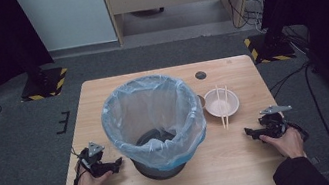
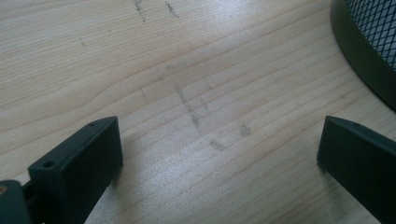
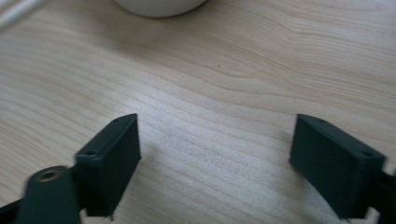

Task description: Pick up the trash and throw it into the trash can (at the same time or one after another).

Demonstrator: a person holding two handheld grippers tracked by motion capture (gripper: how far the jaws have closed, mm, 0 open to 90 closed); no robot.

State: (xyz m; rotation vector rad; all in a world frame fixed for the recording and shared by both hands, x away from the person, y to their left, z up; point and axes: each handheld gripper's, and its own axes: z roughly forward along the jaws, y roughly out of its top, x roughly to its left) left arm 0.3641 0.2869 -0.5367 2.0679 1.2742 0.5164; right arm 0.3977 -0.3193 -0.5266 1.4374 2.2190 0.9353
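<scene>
Left gripper [image 1: 117, 163] rests on the wooden table [image 1: 245, 160], jaws wide, just beside the bag-lined mesh wastebasket [image 1: 153, 124]. Right gripper [image 1: 249, 132], jaws wide, lies near the white bowl [image 1: 221, 101] bearing chopsticks [image 1: 224, 105].

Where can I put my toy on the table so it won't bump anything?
Bare wood lies along the table's far-left corner, behind the bin, and along the front edge between the left claw and right claw. It's crowded between the bin and the bowl with chopsticks.
</scene>
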